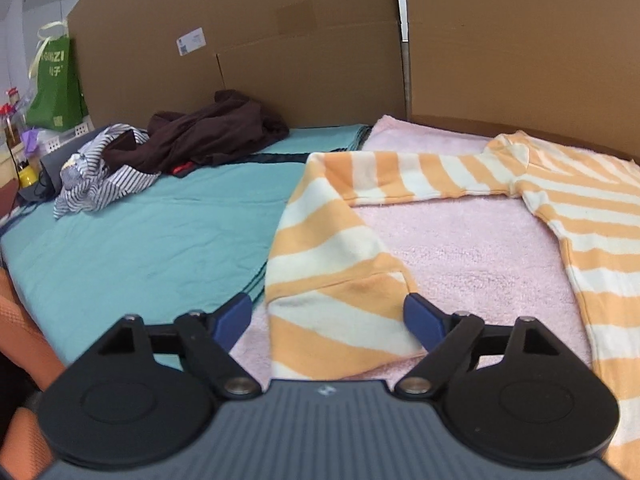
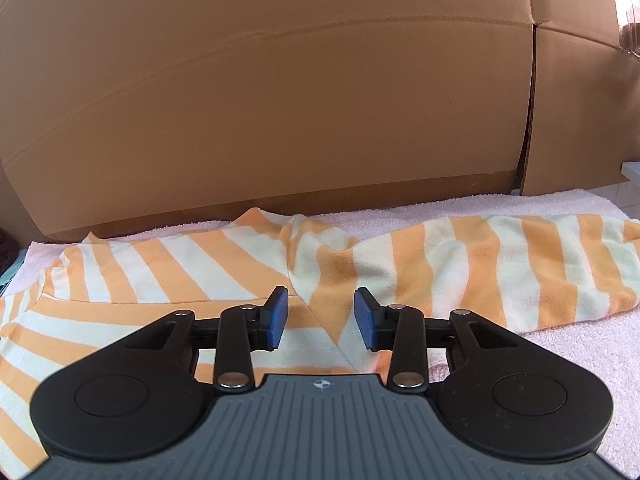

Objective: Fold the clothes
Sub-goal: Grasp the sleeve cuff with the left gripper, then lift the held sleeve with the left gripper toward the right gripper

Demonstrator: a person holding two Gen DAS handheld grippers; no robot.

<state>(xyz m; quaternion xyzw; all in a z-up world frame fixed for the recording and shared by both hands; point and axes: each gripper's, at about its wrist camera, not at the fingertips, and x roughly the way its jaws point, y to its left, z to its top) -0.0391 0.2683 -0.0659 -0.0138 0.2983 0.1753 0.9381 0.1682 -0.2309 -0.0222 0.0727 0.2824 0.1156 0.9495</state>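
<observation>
In the left wrist view, the left gripper [image 1: 328, 316] is hovering with its jaws spread wide on either side of the near cuff of the one orange-striped sweater [image 1: 592, 216], gripping nothing, probably lining up to fold that sleeve [image 1: 332, 240] inward; the sweater is lying flat on the pink towel [image 1: 472, 248], and two other garments, a brown one [image 1: 208, 132] and a striped shirt [image 1: 100, 176], are waiting crumpled at the far left on the teal sheet [image 1: 160, 240]. In the right wrist view, the right gripper [image 2: 321, 318] is hanging partly open and empty over the sweater's shoulder seam [image 2: 320, 312], likely ready to pin or pinch there, with the other sleeve [image 2: 520, 264] stretching right.

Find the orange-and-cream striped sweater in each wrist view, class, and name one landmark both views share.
Left wrist view: the striped sweater fills the right side, one sleeve running down between the open left claw.
Right wrist view: the striped sweater spans the middle, under the open right claw.
Shared landmark: the pink towel beneath it.
</observation>
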